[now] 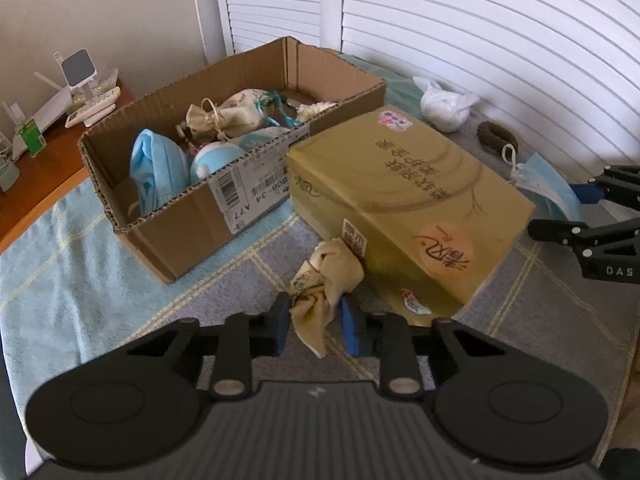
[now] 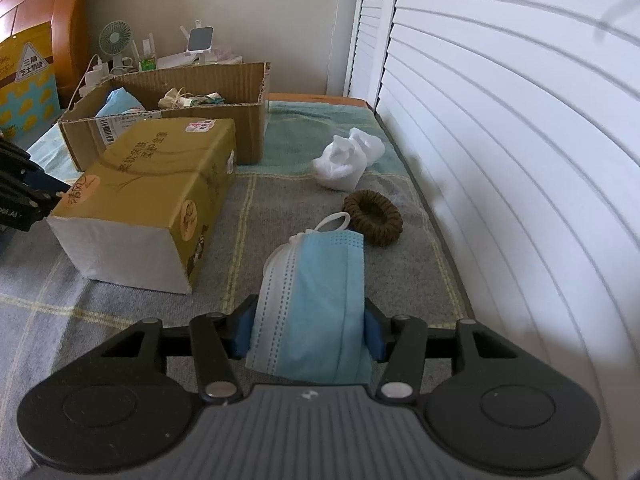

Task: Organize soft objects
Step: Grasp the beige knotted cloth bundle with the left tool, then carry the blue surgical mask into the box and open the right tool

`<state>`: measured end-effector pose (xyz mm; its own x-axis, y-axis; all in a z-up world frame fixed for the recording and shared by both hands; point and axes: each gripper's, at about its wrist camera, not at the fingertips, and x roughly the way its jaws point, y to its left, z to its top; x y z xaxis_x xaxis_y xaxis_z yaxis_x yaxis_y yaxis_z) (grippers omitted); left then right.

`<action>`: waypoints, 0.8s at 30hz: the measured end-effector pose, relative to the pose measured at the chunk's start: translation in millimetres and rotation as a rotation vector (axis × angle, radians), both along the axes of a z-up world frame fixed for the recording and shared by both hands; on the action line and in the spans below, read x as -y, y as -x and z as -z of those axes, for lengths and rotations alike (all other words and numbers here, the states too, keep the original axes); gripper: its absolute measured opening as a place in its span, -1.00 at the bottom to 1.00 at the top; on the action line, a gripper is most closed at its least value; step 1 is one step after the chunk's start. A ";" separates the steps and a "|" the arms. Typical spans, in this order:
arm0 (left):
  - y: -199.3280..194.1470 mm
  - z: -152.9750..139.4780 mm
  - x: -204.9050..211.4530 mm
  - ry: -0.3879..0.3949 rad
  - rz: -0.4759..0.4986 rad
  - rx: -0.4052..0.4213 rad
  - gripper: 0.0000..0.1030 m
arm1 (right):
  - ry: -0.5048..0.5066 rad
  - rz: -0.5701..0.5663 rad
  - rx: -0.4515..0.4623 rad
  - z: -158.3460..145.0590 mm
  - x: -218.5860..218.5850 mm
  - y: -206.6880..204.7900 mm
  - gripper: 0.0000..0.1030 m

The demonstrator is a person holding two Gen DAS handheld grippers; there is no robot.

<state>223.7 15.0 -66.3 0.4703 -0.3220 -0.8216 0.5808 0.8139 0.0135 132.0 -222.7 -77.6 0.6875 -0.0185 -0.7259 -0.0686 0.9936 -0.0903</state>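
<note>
The cardboard box (image 1: pixel 192 216) sits at the back left of the blanket-covered bed (image 2: pixel 400 272) with soft things inside, the tissue pack (image 1: pixel 404 204) just beside it. Only the right wrist view shows the white bag (image 2: pixel 346 162) and brown hair tie (image 2: pixel 374 218) clearly. There the right gripper (image 2: pixel 308 334) is clamped on a blue face mask (image 2: pixel 316 304). The left view shows the left gripper (image 1: pixel 314 324) pinched tight on a beige cloth pouch (image 1: pixel 324 284) touching the tissue pack.
</note>
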 end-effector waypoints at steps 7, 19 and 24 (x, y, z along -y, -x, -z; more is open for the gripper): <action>10.2 -4.4 -3.6 -0.005 0.008 -0.003 -0.60 | 0.011 -0.006 -0.021 -3.6 2.2 6.8 0.18; -4.3 4.2 3.0 -0.003 0.003 -0.001 -0.31 | -0.006 0.003 -0.023 -0.9 2.2 -4.2 0.31; -8.1 7.1 2.7 0.013 0.001 -0.025 -0.51 | 0.017 0.006 -0.032 0.4 -0.1 -6.6 0.07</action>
